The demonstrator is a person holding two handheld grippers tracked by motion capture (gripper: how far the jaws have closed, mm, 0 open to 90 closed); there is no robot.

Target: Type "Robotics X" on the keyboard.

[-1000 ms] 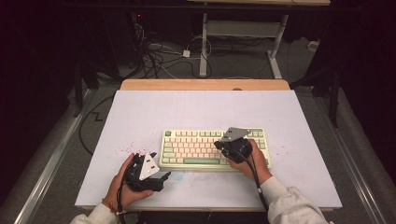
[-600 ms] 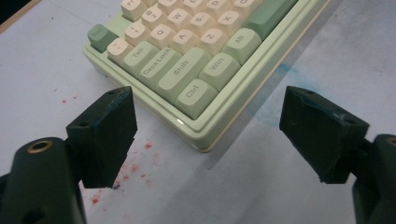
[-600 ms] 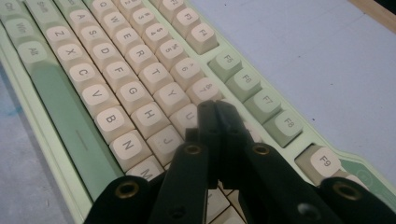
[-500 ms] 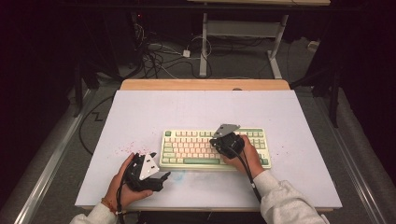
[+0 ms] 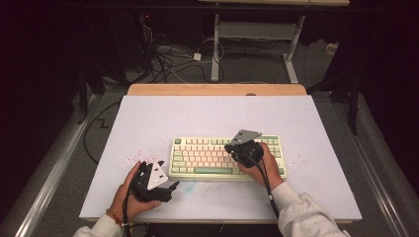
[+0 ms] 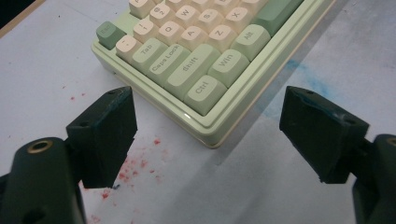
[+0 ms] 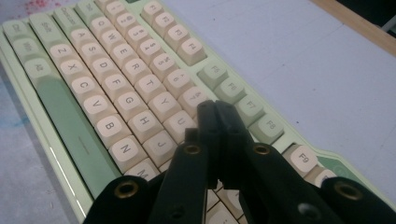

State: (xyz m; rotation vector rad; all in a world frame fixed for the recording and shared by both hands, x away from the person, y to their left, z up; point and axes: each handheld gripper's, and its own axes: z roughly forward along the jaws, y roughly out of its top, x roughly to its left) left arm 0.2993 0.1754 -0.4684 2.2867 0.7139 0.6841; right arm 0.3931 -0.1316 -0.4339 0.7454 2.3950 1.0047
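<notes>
A pale green keyboard (image 5: 225, 157) with cream keys lies on the white table (image 5: 207, 113), right of centre. My right gripper (image 5: 229, 147) hovers over the keyboard's upper key rows. In the right gripper view its jaws are pressed together, shut on nothing, with the tips (image 7: 215, 106) just above the keys (image 7: 116, 93) near the number row. My left gripper (image 5: 172, 186) rests low on the table by the keyboard's near left corner. In the left gripper view it (image 6: 208, 135) stands wide open, and that corner of the keyboard (image 6: 187, 60) lies between and beyond its jaws.
Red specks (image 5: 136, 155) dot the table left of the keyboard, and a faint blue smear (image 5: 197, 186) lies in front of it. A wooden strip (image 5: 217, 89) runs along the table's far edge. Cables (image 5: 168, 57) and desk legs stand on the floor behind.
My right gripper has shifted a little to the left and farther onto the keyboard. The left gripper has stayed where it was.
</notes>
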